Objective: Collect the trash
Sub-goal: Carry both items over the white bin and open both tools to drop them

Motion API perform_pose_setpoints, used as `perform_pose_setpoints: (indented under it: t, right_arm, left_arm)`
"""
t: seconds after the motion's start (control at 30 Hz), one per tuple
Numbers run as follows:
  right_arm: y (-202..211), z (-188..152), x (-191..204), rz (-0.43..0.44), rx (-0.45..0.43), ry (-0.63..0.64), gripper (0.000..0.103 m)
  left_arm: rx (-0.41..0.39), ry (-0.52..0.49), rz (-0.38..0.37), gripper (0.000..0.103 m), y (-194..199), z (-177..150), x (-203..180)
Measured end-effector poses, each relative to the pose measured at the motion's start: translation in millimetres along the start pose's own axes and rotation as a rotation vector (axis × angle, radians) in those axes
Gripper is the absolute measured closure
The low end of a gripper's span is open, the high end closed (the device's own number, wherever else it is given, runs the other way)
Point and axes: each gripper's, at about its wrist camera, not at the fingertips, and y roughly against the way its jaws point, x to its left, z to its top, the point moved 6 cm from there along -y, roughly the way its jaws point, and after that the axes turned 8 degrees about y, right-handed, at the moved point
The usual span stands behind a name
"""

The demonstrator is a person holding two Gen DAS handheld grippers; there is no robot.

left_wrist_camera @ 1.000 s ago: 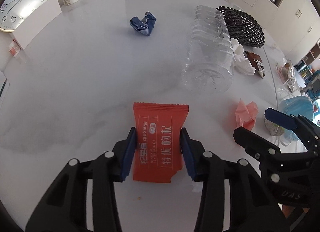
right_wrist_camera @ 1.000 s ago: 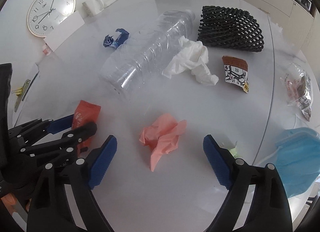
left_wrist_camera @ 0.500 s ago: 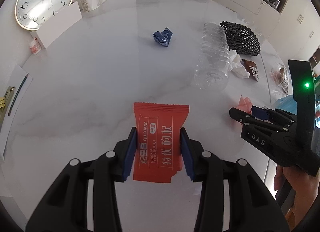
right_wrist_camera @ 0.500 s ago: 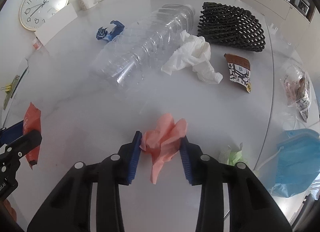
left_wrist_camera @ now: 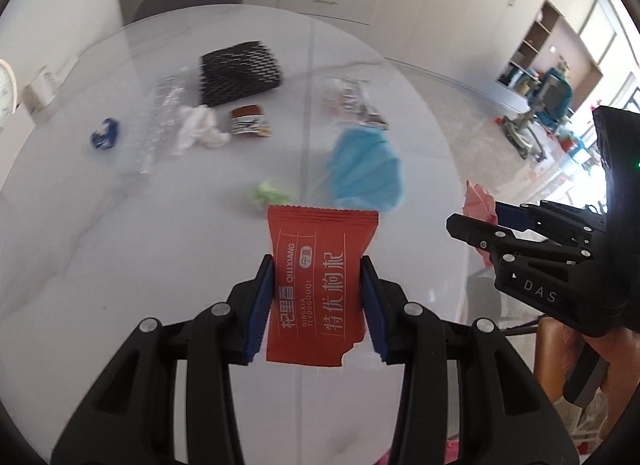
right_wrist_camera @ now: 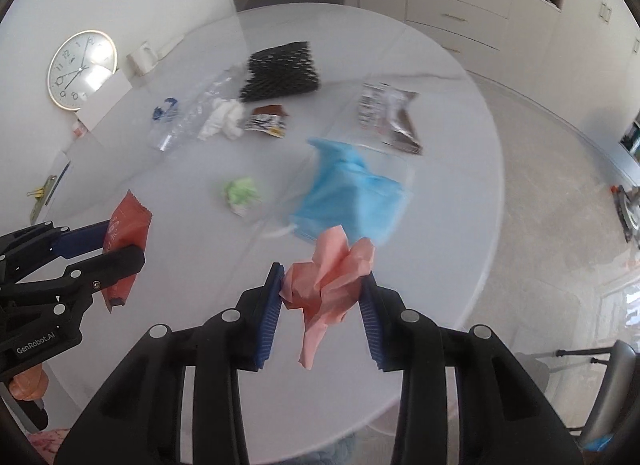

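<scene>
- The right wrist view alone shows the whole wall clock (right_wrist_camera: 82, 69) at 10 o'clock; in the left wrist view it is cut off.
- left gripper (left_wrist_camera: 318, 297): blue pads pinch the flat orange-red wrapper (left_wrist_camera: 318, 285), lifted above the table (left_wrist_camera: 100, 245).
- Glossy white round table; its rim curves from 2 to 5 o'clock, open floor beyond.
- right gripper (right_wrist_camera: 322, 301) has just been closing; its jaws pinch the crumpled pink paper (right_wrist_camera: 328, 285), held over the table's near edge.
</scene>
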Motion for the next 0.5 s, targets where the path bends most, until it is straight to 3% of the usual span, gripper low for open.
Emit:
perform_pose_setpoints:
  t: [0.23,0.5]
  right_arm:
    - [30,-65,-90,-0.061,0.024,-0.121,0.065]
    - [35,-100,-139,-0.042,0.035,-0.152,0.065]
  left_arm:
    - [0.052,-0.132,-0.094,0.062,-27,-12,-116]
    - [0.114,-0.174,-0.112,0.062,-60,-29,-187]
